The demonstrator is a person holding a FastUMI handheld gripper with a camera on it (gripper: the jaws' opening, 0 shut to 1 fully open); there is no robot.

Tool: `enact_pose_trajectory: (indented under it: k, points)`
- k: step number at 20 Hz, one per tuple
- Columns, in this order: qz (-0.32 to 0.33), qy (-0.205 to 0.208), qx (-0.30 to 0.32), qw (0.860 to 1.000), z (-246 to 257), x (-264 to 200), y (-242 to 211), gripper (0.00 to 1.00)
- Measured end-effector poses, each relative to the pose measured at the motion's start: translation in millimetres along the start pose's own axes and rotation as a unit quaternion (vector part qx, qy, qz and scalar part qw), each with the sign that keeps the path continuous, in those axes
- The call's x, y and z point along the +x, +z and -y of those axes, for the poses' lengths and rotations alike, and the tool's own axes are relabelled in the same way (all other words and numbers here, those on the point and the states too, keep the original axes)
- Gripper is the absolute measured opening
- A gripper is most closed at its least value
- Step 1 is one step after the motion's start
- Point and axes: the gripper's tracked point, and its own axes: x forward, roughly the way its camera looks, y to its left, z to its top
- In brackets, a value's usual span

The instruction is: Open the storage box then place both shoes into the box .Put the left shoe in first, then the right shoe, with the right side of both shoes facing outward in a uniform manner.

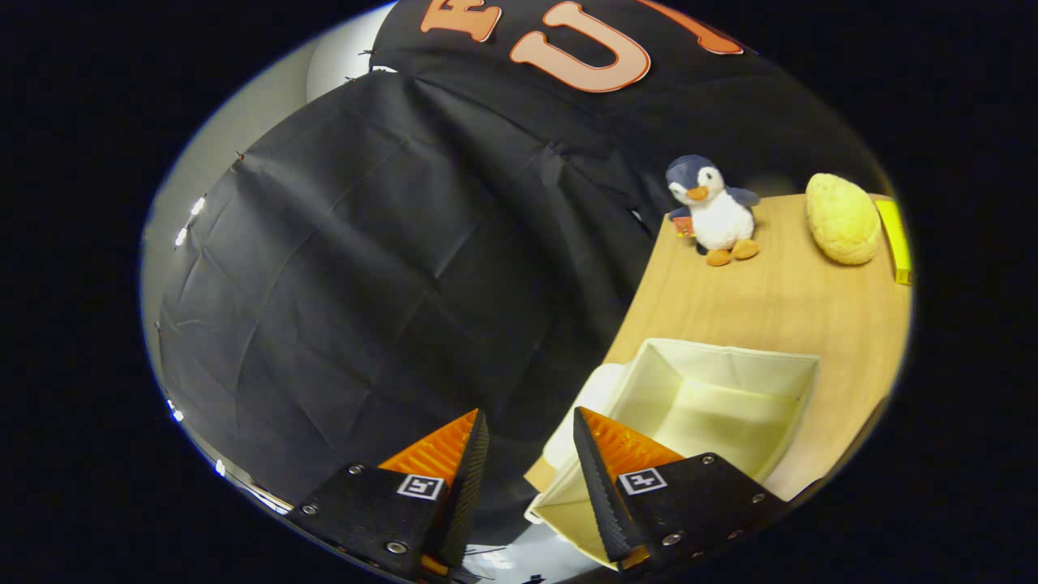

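The wooden counter (770, 300) stretches toward two o'clock from the gripper (531, 442), whose jaws stand moderately apart with nothing between them. The cream fabric storage box (714, 397) sits open-topped just past the right jaw, at about one o'clock, its long side running along the counter edge. It looks empty. Farther off stand a plush penguin (714, 211) and a yellow bun-shaped toy (843, 219).
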Motion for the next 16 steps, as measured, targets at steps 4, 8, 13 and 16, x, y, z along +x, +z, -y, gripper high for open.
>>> enact_pose_trajectory:
  k: [4, 8, 13, 16]
  points:
    - [0.029, -0.076, -0.026, 0.996, 63, -44, 1, 0.83]
    - [0.054, -0.173, -0.053, 0.982, 133, -86, -3, 0.9]
    - [0.048, -0.259, -0.065, 0.963, 204, -130, -26, 0.92]
    - [0.028, -0.302, -0.06, 0.951, 241, -157, -51, 0.92]
